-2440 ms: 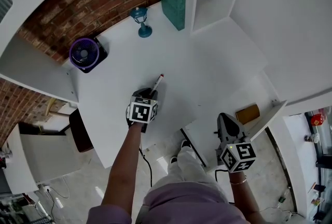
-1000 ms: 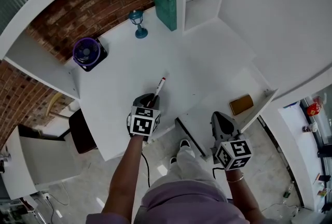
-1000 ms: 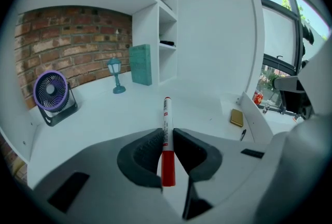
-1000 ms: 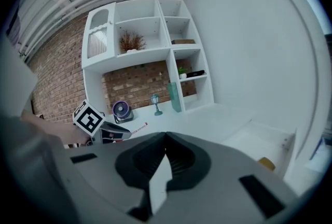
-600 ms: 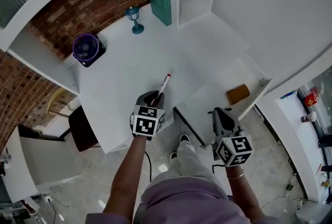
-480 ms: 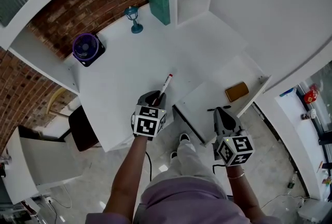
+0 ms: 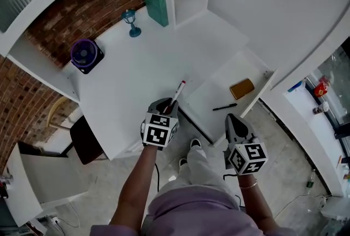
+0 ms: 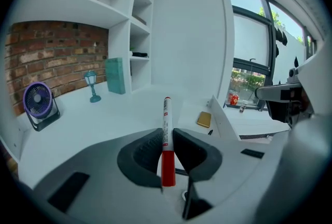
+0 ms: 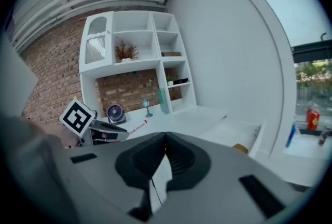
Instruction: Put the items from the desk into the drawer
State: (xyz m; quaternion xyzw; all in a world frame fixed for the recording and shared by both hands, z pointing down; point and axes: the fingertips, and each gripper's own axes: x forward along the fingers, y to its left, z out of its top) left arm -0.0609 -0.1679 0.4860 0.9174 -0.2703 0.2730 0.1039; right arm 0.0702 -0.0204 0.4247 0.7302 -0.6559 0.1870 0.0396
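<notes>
While the desk [image 7: 126, 76] is a smooth, flat white slab, the left gripper [image 8: 166, 137] has its dark ribbed pads pinched narrowly on a slim round marker [image 8: 166, 114], white-barrelled with a red end; it juts out above the desk's front edge, just beside the open white drawer [image 7: 210, 90]; the right gripper [image 9: 165, 137] has its jaws pressed together on nothing; a flat tan block [image 7: 241, 88] and a black pen [image 7: 225, 106] lie in the drawer; a purple fan [image 7: 83, 54], teal lamp [image 7: 130, 22] and teal book [image 7: 155, 5] stand well back.
</notes>
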